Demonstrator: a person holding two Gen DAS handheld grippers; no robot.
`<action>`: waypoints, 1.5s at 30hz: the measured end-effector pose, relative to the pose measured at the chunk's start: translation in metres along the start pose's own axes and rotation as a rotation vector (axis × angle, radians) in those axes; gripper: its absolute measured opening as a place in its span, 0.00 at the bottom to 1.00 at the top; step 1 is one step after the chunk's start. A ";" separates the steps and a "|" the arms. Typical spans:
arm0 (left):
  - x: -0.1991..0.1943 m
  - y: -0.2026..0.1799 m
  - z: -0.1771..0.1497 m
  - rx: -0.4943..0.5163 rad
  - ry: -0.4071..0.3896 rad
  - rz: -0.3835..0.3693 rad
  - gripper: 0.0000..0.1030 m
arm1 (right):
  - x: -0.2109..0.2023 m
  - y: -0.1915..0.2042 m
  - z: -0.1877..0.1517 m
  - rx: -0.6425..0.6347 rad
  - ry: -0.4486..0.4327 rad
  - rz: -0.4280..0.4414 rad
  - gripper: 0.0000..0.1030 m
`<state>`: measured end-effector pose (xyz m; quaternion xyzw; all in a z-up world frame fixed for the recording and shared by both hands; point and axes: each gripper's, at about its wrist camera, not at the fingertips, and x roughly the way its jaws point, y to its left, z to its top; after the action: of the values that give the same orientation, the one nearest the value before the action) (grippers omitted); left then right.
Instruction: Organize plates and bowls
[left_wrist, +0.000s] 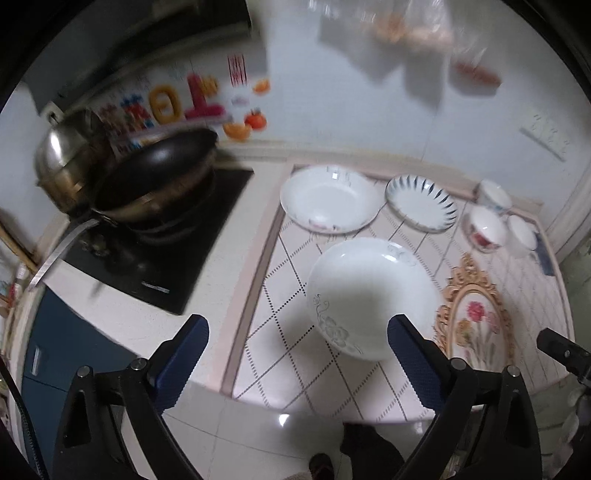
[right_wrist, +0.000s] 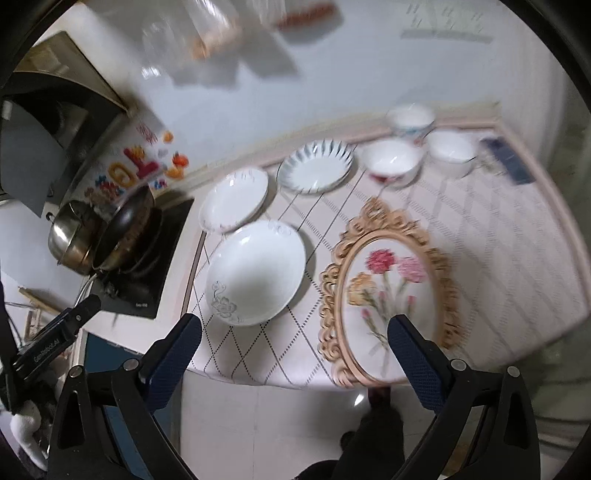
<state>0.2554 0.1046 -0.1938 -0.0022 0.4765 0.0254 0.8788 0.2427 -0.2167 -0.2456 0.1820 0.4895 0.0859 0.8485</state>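
Observation:
A large white plate with a grey flower lies nearest on the tiled counter. Behind it lie a white plate with a pink mark and a blue-rayed plate. Three bowls stand at the back right: a red-flowered bowl, a white bowl and a blue-marked bowl. My left gripper is open above the counter's front edge, its right finger over the near plate. My right gripper is open and empty near the ornate tray.
An oval gold-framed tray with painted flowers lies at the front right. A black wok and a steel pot sit on the black cooktop at left. The floor lies below the counter edge.

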 end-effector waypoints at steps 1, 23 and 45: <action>0.016 0.000 0.004 -0.005 0.024 -0.004 0.92 | 0.023 -0.005 0.009 0.001 0.027 0.016 0.96; 0.206 -0.007 0.012 -0.081 0.402 -0.098 0.25 | 0.289 -0.035 0.087 -0.023 0.428 0.227 0.10; 0.172 -0.125 0.006 0.026 0.393 -0.247 0.25 | 0.191 -0.140 0.085 0.082 0.354 0.140 0.10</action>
<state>0.3603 -0.0128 -0.3370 -0.0540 0.6350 -0.0894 0.7654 0.4080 -0.3025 -0.4144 0.2321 0.6204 0.1556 0.7328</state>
